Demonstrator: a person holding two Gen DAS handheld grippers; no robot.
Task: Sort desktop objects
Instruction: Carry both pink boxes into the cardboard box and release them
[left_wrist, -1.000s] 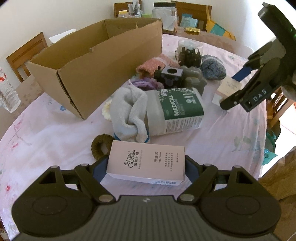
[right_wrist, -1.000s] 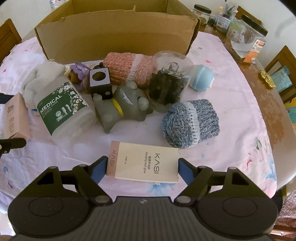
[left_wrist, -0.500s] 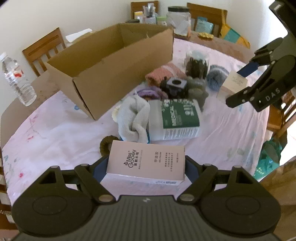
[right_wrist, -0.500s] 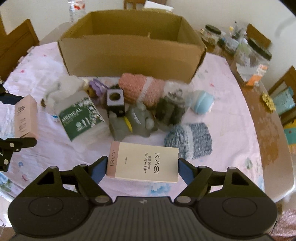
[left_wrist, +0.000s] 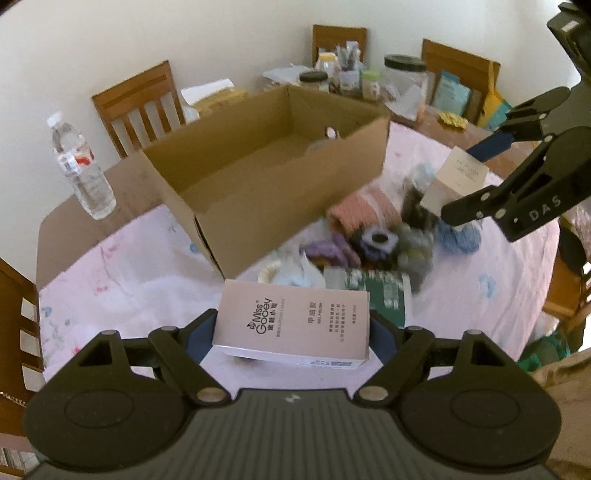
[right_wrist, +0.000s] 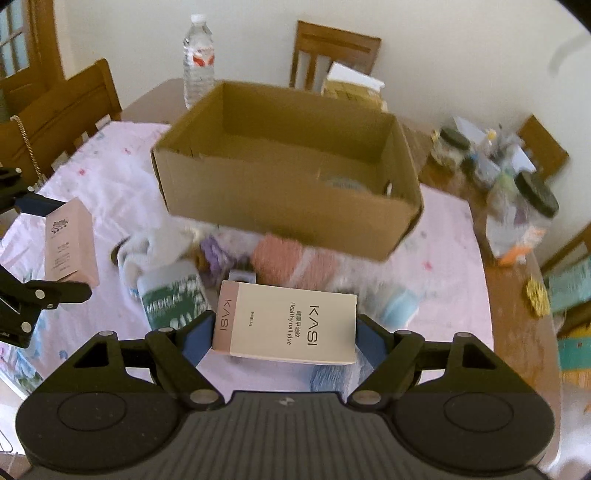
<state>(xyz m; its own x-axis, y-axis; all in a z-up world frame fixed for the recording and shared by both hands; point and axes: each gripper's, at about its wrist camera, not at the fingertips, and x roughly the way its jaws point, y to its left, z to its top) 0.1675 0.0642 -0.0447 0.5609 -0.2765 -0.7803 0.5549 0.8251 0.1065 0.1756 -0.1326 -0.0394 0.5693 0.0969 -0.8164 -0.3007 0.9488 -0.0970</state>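
Note:
My left gripper (left_wrist: 293, 328) is shut on a pink Miss Gooey box (left_wrist: 295, 321), held high above the table. My right gripper (right_wrist: 284, 332) is shut on a cream KASI nail glue box (right_wrist: 291, 326), also lifted. Each gripper shows in the other view: the right one with the KASI box (left_wrist: 458, 177), the left one with the pink box (right_wrist: 70, 243). An open cardboard box (left_wrist: 273, 173) (right_wrist: 288, 173) stands beyond both. Below lie a green MEDICAL bottle (right_wrist: 173, 299), a pink knit roll (right_wrist: 284, 254), a white cloth (right_wrist: 162, 243) and a blue knit roll (left_wrist: 461, 236).
A water bottle (left_wrist: 81, 170) stands at the table's far left edge. Jars and clutter (right_wrist: 517, 184) sit at the far right. Wooden chairs (left_wrist: 140, 103) ring the table. A pale object lies inside the cardboard box (right_wrist: 343, 182).
Both grippers have risen well above the table with their boxes. The cardboard box interior has come into view, and the pile now lies lower in both views.

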